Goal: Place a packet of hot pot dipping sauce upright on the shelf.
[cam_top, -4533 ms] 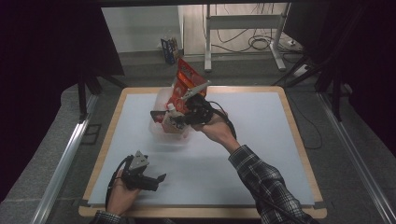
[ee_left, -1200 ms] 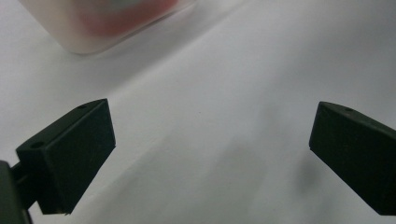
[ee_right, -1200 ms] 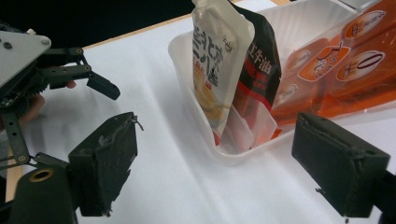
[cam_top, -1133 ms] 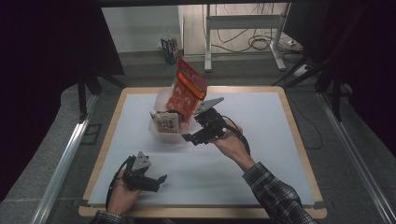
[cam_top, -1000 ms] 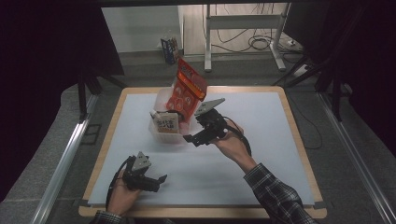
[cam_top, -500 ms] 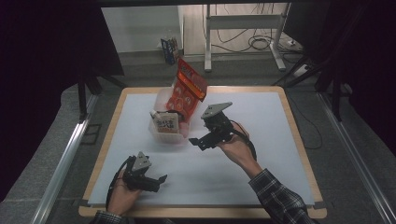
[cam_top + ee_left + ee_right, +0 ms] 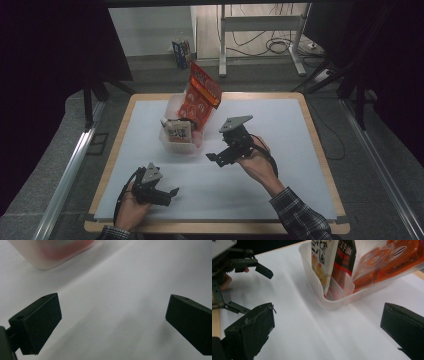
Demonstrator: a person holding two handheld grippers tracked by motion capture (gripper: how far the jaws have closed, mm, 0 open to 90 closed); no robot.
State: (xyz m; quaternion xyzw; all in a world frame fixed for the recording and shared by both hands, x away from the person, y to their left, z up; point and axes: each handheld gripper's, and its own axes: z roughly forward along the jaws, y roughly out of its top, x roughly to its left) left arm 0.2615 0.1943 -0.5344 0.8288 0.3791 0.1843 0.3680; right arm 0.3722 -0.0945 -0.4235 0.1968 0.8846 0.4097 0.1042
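white table top [image 7: 280,185], grey floor [image 7: 55,165], cables [image 7: 280,46]

Two black hand-held grippers, plaid-sleeved arms

Left gripper [image 7: 171,192] and right gripper [image 7: 212,158]: black linkage frames, blocky black jaws, grey three-cornered top plates, trailing black cables; dark checked sleeves [image 7: 299,217] at both wrists.

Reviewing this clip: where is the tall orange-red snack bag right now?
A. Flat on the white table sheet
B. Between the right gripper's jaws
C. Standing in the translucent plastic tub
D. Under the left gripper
C: the tall orange-red snack bag stands upright in the translucent plastic tub, and the right gripper is open with nothing between its jaws.
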